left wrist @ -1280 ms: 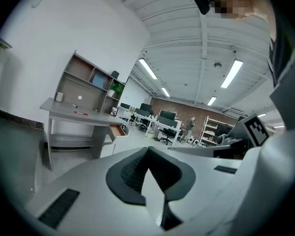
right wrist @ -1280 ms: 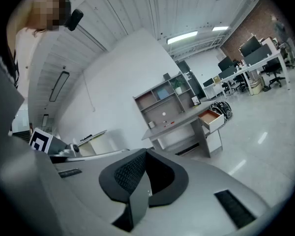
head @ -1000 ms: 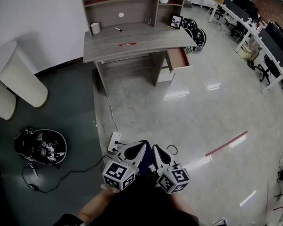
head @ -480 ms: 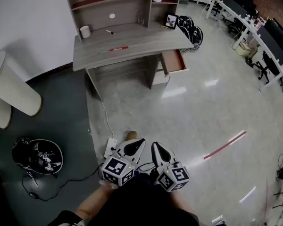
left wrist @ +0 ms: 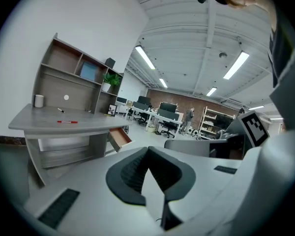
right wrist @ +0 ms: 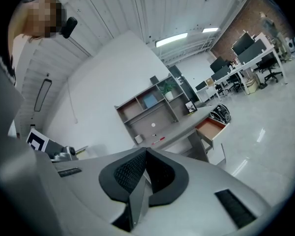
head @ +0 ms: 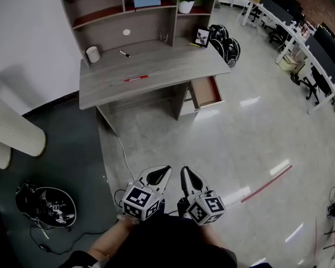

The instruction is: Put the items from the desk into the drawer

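Observation:
A grey desk [head: 173,71] with a hutch stands far ahead in the head view. On it lie a red pen [head: 135,79] and a black marker [head: 124,53]. A white cup [head: 92,54] and a small picture frame [head: 201,37] stand there too. Its drawer [head: 207,91] is pulled open at the right. My left gripper [head: 159,175] and right gripper [head: 188,177] hang side by side over the floor, well short of the desk, both shut and empty. The left gripper view shows the red pen [left wrist: 69,122] and the drawer [left wrist: 119,137]. In the right gripper view the drawer [right wrist: 211,128] is seen past the shut jaws.
A cable [head: 123,155] runs across the floor from under the desk toward me. Black gear [head: 47,205] lies on the dark floor at left, near a white cylinder [head: 11,130]. Black bags [head: 226,44] sit right of the desk. Red tape [head: 266,183] marks the floor; office desks [head: 307,43] line the right.
Both grippers have moved forward over the floor toward the desk, which now looks nearer and larger. The floor power strip has slipped under them. Both stay shut.

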{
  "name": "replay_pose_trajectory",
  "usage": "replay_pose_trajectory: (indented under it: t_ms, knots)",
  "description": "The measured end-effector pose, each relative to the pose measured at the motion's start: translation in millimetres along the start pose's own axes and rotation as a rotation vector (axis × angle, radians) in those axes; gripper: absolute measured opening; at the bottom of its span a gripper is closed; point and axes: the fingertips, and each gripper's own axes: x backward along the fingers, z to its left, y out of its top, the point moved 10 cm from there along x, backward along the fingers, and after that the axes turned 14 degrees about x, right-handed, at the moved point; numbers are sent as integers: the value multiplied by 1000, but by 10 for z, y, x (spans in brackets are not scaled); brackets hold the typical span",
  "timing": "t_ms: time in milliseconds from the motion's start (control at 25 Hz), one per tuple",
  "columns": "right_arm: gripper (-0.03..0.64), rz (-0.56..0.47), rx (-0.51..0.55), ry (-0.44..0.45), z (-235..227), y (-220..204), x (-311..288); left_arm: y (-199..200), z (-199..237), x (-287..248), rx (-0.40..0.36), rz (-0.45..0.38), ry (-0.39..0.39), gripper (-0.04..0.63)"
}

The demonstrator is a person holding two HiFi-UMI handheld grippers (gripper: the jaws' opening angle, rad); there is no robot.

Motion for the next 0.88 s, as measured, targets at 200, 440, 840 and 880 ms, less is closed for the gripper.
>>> replay_pose_trajectory:
  t_ms: [200, 440, 840, 880]
  knots:
    - [9, 5, -2, -26, -90, 79, -464, 319, 353, -216, 4, -7, -13, 26]
    - [9, -16, 16, -57, -207, 195, -956, 637, 728, -454, -5, -16, -36, 26]
    - [9, -38, 20, -89, -252, 367, -1659, 1153, 1208, -718, -22, -37, -57, 26]
    - [9, -29, 26, -95, -241, 357, -1686, 1165, 1226, -736, -15, -37, -63, 26]
